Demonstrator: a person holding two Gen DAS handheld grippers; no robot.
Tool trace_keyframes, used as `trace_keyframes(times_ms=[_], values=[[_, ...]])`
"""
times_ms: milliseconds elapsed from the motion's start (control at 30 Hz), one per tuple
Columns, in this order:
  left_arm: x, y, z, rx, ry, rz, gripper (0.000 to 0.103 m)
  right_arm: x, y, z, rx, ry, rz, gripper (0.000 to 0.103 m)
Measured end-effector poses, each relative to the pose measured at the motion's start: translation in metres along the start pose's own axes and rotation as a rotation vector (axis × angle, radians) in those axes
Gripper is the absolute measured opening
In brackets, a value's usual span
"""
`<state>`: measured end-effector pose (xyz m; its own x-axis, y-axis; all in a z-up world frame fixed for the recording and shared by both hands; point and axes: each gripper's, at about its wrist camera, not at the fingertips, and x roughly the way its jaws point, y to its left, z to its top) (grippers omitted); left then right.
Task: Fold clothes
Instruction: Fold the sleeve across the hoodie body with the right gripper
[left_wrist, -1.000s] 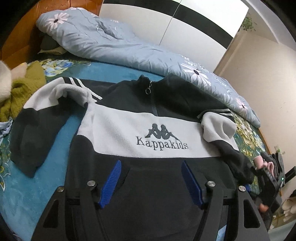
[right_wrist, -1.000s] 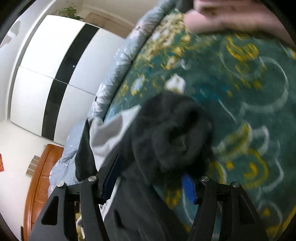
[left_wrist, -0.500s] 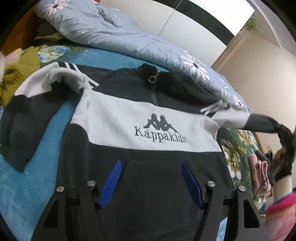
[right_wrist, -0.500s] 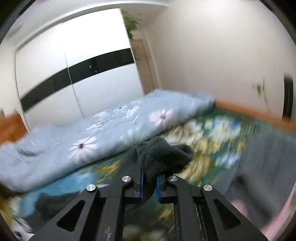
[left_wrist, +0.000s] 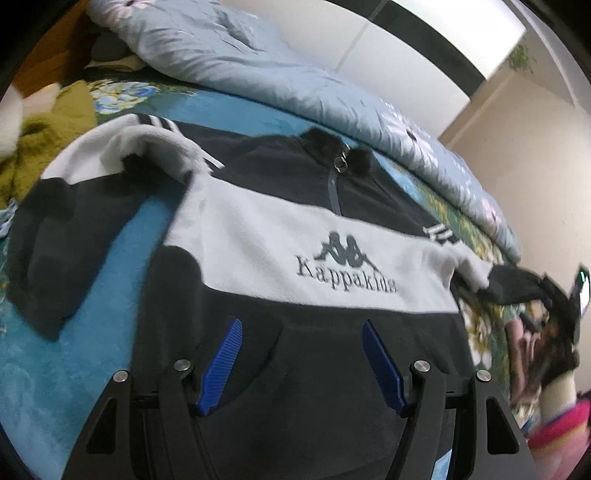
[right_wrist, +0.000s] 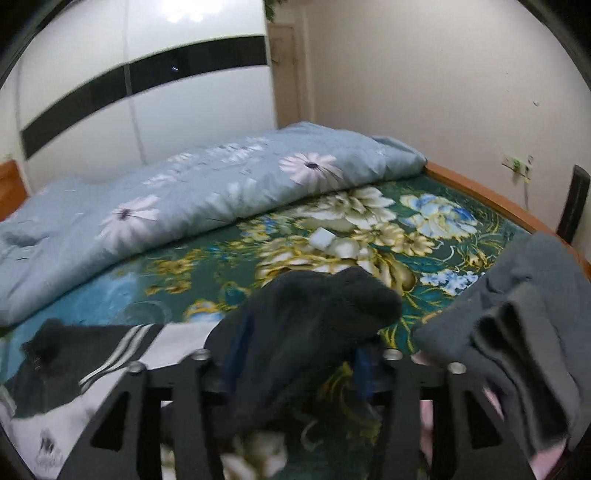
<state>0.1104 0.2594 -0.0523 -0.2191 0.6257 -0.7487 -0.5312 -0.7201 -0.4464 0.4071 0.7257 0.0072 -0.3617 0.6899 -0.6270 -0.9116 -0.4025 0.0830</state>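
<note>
A black and white Kappakids pullover lies front up on the bed. My left gripper hovers open over its black lower part, holding nothing. The pullover's left sleeve lies bent on the blanket. Its right sleeve is stretched out to the right, by the right gripper. In the right wrist view the black sleeve cuff lies between my right gripper's spread fingers. The pullover's collar and striped shoulder show at lower left.
A light blue flowered duvet lies rolled along the far side of the bed. An olive green garment lies at the far left. A folded grey garment over something pink sits at the right edge. A white wardrobe stands behind.
The right gripper shut on the sleeve cuff, pulled the right sleeve out straight, and now its fingers have spread open around the cuff. The left gripper moved slightly closer over the pullover.
</note>
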Motion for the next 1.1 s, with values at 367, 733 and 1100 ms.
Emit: trace_keyframes(times_ms=[367, 733, 1100], values=[[-0.036, 0.089, 0.012, -0.103, 0.128, -0.010, 0.072, -0.055, 0.040, -0.155, -0.098, 0.386, 0.541, 0.066], [-0.002, 0.101, -0.028, 0.000, 0.358, -0.071, 0.073, -0.041, 0.048, -0.193, 0.026, 0.488, 0.613, 0.067], [0.000, 0.114, -0.036, -0.058, 0.386, -0.188, 0.036, -0.036, 0.031, -0.198, 0.208, 0.517, 0.707, 0.025]])
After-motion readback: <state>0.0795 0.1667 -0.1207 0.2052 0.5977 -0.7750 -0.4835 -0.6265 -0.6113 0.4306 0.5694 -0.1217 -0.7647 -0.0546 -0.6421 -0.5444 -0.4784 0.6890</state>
